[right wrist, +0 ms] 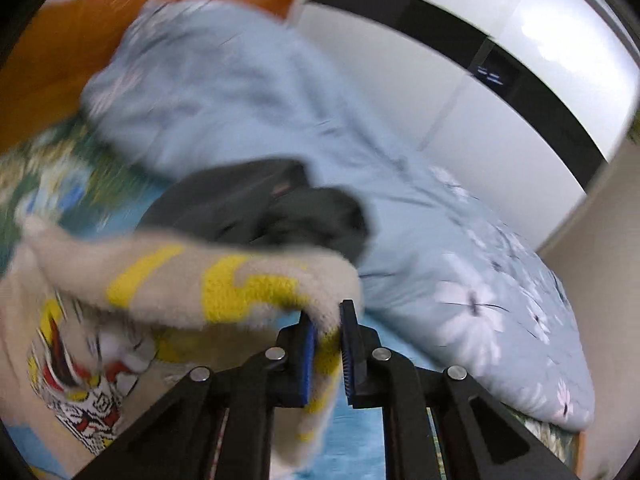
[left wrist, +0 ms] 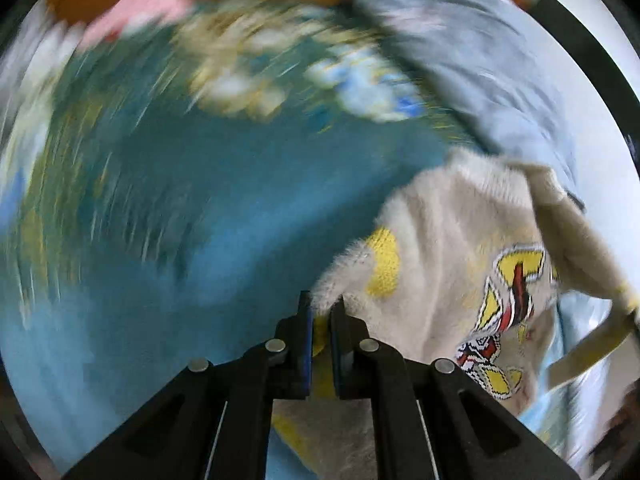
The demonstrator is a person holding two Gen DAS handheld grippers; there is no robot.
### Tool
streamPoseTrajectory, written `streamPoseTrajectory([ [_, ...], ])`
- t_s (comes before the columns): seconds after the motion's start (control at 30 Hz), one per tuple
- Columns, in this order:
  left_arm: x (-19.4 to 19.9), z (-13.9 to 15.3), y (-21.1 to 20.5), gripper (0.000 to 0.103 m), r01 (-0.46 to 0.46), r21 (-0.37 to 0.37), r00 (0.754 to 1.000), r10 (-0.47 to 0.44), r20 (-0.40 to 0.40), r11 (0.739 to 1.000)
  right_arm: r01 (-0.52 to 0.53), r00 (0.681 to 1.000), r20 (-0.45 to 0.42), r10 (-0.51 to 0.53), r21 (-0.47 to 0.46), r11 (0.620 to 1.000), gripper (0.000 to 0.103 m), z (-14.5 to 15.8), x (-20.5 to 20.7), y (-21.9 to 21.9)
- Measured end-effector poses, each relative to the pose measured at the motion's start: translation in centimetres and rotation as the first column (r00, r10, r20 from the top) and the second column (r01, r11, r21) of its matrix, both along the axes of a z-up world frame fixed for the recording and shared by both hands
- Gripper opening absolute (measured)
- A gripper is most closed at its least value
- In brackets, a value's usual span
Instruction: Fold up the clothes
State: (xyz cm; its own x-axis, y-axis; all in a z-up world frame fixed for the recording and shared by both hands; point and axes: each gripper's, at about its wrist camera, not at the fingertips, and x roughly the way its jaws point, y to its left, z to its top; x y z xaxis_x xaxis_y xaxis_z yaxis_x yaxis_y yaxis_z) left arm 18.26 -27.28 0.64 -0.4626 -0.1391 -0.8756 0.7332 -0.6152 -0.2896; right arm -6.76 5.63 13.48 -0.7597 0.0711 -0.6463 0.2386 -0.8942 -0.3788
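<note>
Your left gripper (left wrist: 320,312) and right gripper (right wrist: 328,320) each pinch the fuzzy cream sweater (left wrist: 448,248).
It hangs above the blue bedsheet (left wrist: 240,208); yellow knit patches, lettering unreadable.

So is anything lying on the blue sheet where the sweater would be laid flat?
Partly. A dark garment and a pale blue quilt lie past the sweater; the sheet nearer looks bare, though blurred.

One sweater (left wrist: 452,240), one dark garment (right wrist: 260,204), seemingly.
</note>
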Motion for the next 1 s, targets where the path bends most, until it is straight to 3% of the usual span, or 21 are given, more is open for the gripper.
streamPoseTrajectory([
  [0.13, -4.8, 1.6, -1.2, 0.007, 0.058, -0.071, 0.997, -0.055, 0.053, 0.996, 0.073, 0.997, 0.041, -0.07, -0.063, 0.995, 0.009, 2.6, -0.2, 5.1],
  [0.23, -8.6, 0.5, -1.4, 0.007, 0.159, -0.079, 0.977, -0.146, 0.154, 0.984, 0.103, 0.983, 0.16, -0.09, -0.072, 0.992, 0.009, 0.9, -1.9, 6.7],
  [0.33, -9.7, 0.3, -1.1, 0.009, 0.209, -0.081, 0.966, -0.193, 0.17, 0.975, 0.113, 0.957, 0.278, -0.079, -0.109, 0.988, 0.009, -2.5, -2.8, 7.3],
  [0.4, -9.3, 0.9, -0.6, 0.017, 0.211, -0.083, 0.968, -0.197, 0.157, 0.974, 0.127, 0.943, 0.321, -0.084, -0.114, 0.985, 0.01, -4.6, -3.1, 7.3],
  [0.47, -8.4, 1.8, -0.3, 0.049, 0.196, -0.086, 0.972, -0.182, 0.152, 0.977, 0.163, 0.937, 0.331, -0.11, -0.139, 0.977, 0.011, -5.8, -3.4, 7.8],
  [0.57, -6.8, 3.8, 0.5, 0.055, 0.134, -0.114, 0.983, -0.117, 0.14, 0.984, 0.192, 0.941, 0.317, -0.12, -0.207, 0.959, 0.026, -5.3, -3.3, 9.1],
  [0.6, -6.3, 4.3, 1.0, 0.056, 0.121, -0.127, 0.985, -0.104, 0.135, 0.984, 0.184, 0.946, 0.304, -0.111, -0.225, 0.957, 0.047, -4.8, -3.1, 9.4],
  [0.63, -5.9, 5.0, 1.8, 0.056, 0.114, -0.143, 0.987, -0.097, 0.126, 0.983, 0.175, 0.952, 0.29, -0.101, -0.243, 0.954, 0.058, -4.3, -2.9, 9.8],
  [0.77, -6.4, 4.2, 6.4, 0.061, 0.179, -0.098, 0.983, -0.174, 0.057, 0.979, 0.061, 0.979, 0.203, 0.02, -0.383, 0.922, 0.059, -1.5, 1.2, 11.3],
  [0.83, -6.8, 2.1, 8.7, 0.061, 0.229, -0.018, 0.972, -0.228, 0.056, 0.973, 0.0, 0.954, 0.253, 0.163, -0.54, 0.841, 0.059, -2.0, 3.3, 11.5],
  [0.9, -7.0, -0.2, 10.8, 0.061, 0.273, 0.06, 0.958, -0.277, 0.071, 0.96, 0.006, 0.887, 0.347, 0.304, -0.667, 0.745, 0.059, -4.4, 4.7, 10.9],
  [0.93, -6.8, -1.3, 11.5, 0.061, 0.289, 0.088, 0.951, -0.296, 0.09, 0.953, 0.039, 0.86, 0.393, 0.326, -0.686, 0.726, 0.059, -6.0, 5.0, 10.6],
  [1.0, -6.3, -3.1, 12.8, 0.061, 0.308, 0.128, 0.939, -0.323, 0.122, 0.943, 0.126, 0.835, 0.477, 0.275, -0.652, 0.748, 0.059, -9.3, 4.8, 10.5],
])
